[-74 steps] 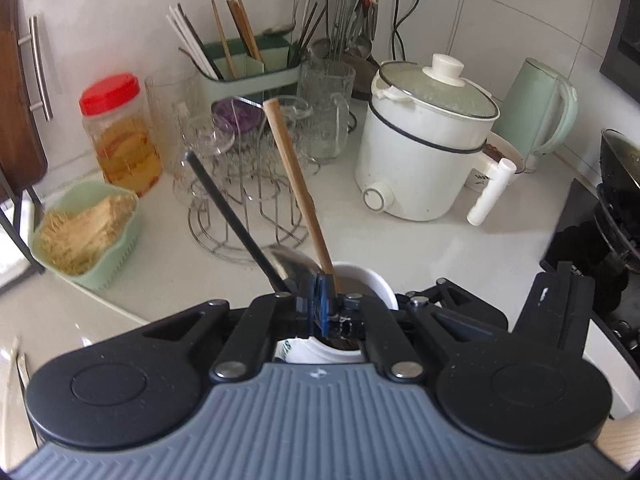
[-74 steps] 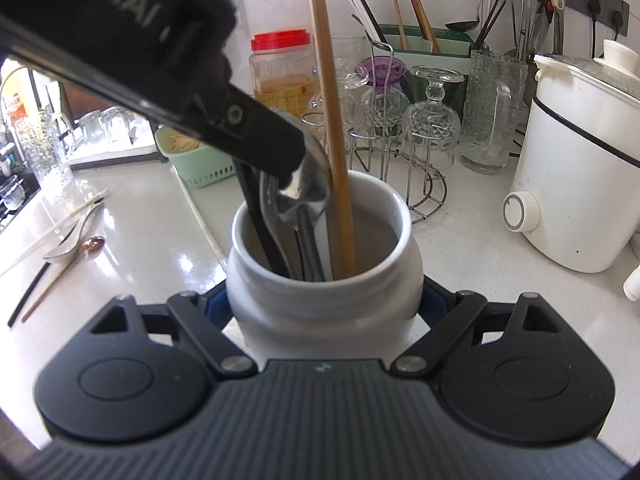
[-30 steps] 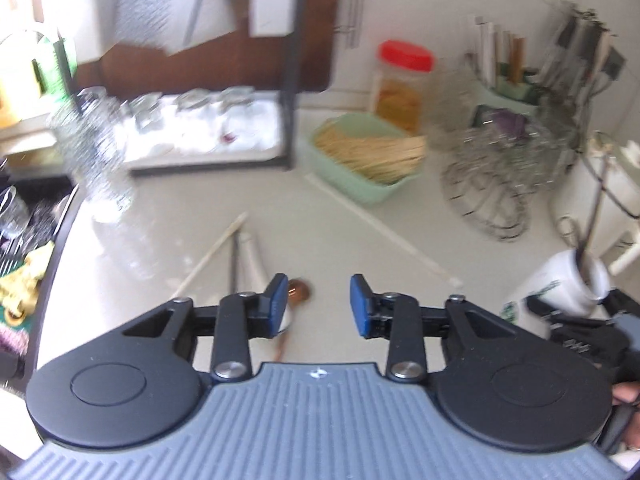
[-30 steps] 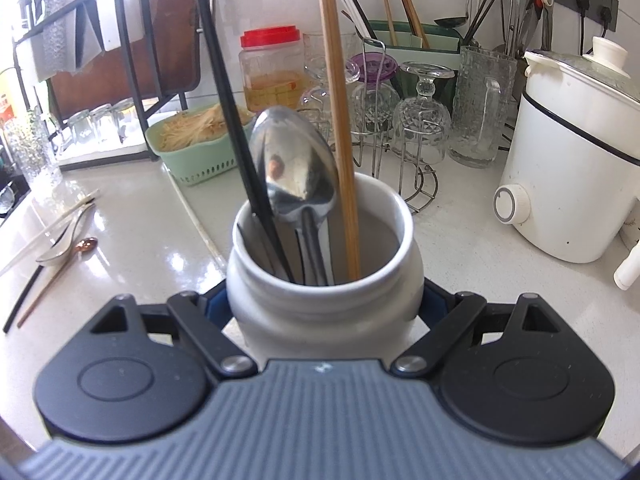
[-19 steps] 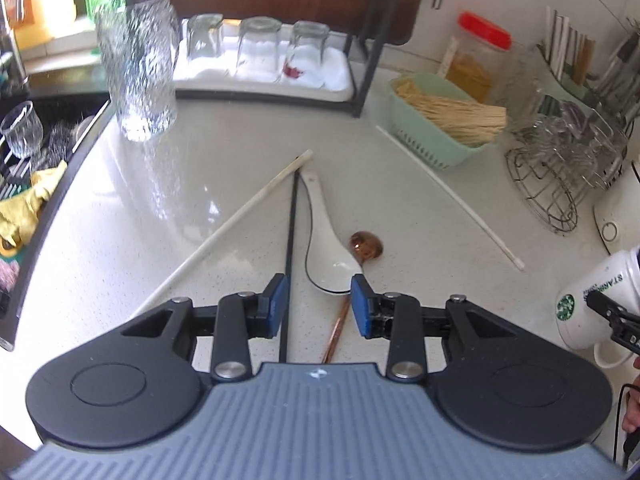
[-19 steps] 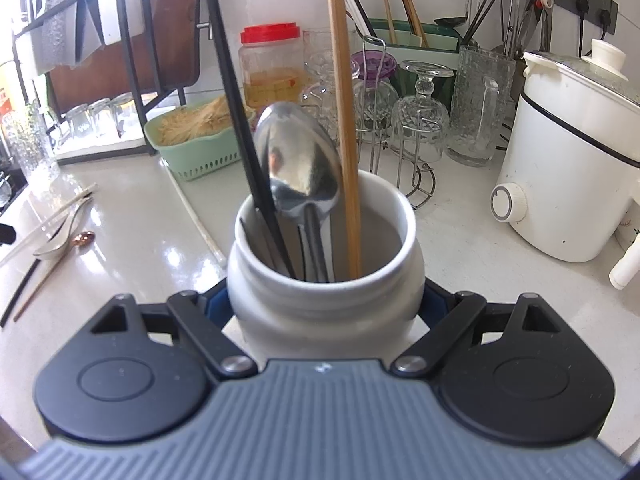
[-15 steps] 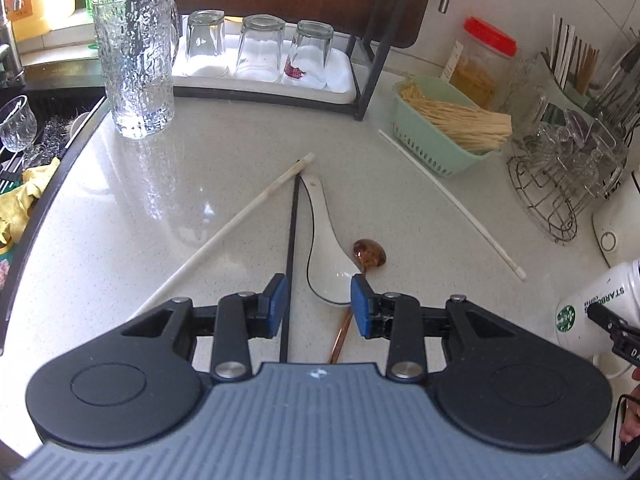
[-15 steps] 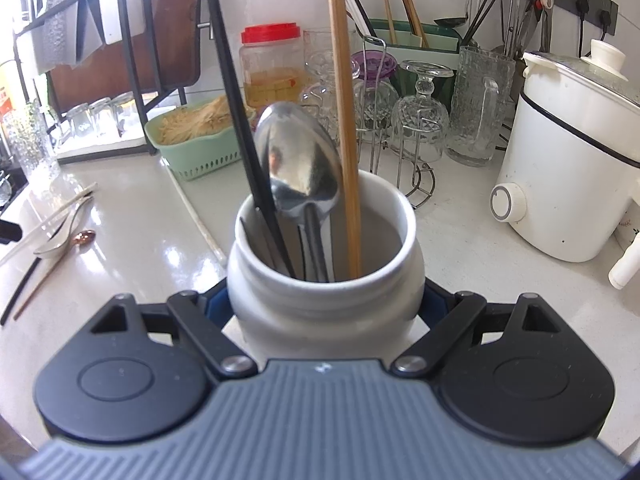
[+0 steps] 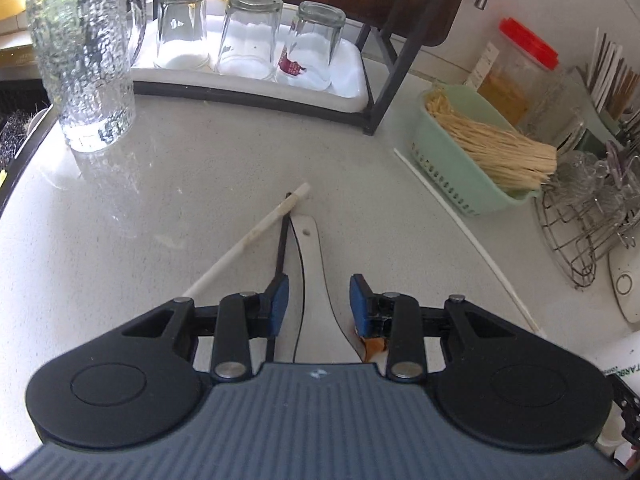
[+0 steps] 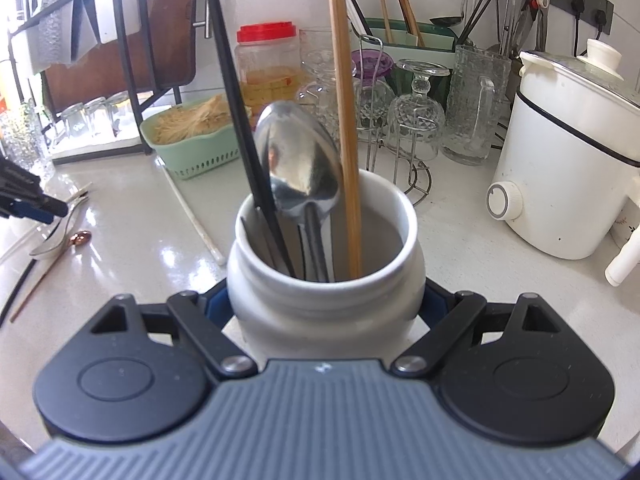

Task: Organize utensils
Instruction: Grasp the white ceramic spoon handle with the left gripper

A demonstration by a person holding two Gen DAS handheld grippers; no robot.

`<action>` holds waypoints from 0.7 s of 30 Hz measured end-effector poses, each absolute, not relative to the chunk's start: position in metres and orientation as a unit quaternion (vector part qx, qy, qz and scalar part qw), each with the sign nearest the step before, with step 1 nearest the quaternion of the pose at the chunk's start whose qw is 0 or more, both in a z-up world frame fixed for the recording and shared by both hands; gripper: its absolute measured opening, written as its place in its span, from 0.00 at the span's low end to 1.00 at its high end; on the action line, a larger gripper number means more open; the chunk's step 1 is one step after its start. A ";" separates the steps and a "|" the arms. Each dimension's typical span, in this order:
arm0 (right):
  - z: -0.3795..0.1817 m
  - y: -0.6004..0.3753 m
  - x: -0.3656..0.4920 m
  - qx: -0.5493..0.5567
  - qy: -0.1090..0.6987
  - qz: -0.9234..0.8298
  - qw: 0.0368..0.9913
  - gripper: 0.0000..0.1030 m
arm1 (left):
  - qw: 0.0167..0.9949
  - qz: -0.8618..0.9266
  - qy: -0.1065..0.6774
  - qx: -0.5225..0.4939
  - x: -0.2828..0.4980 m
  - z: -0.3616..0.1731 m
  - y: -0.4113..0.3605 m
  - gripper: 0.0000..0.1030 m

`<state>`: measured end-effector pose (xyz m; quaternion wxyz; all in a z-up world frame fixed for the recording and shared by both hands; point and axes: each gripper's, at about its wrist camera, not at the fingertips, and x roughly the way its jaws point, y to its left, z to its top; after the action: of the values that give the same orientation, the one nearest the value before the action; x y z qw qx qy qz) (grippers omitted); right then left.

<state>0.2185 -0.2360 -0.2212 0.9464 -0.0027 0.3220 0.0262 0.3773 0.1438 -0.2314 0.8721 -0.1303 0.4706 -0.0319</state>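
Two fisheye views, each mounted just behind a gripper and aimed forward along its fingers.

Left wrist view: angled steeply down, close over the pale counter [image 9: 168, 184], with the left gripper [image 9: 318, 300] filling the bottom and a white ceramic spoon [image 9: 316, 280] directly beneath. Faced toward a tray of upturned glasses [image 9: 248, 36] at the back.

Right wrist view: tilted down more gently, pressed up close behind a white jar [image 10: 324, 304] filling the centre between the fingers of the right gripper [image 10: 325, 308]. Looked across the counter toward the tiled back wall.

Shared by both: the green basket [image 9: 464, 172] [image 10: 192, 156], the red-lidded jar [image 9: 516, 76] [image 10: 268, 68], the wire glass rack [image 9: 580, 232] [image 10: 400, 152]. Left gripper seen at the far left edge of the right view [image 10: 36, 204].
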 end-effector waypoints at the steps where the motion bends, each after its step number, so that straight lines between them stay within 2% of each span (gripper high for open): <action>1: -0.221 -0.236 0.218 -0.003 0.322 0.026 0.946 0.88 | 0.871 -0.032 0.474 -0.127 0.381 -0.233 0.142 0.37; 15: -0.221 -0.235 0.221 -0.007 0.331 0.025 0.943 0.88 | 0.873 -0.020 0.477 -0.098 0.402 -0.242 0.133 0.30; 21: -0.220 -0.235 0.223 -0.009 0.339 0.023 0.940 0.88 | 0.875 -0.002 0.479 -0.075 0.412 -0.243 0.129 0.22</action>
<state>0.2233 -0.2348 -0.2200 0.9404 -0.0090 0.3392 0.0229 0.4116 0.1285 -0.2426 0.8747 -0.0746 0.4788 -0.0019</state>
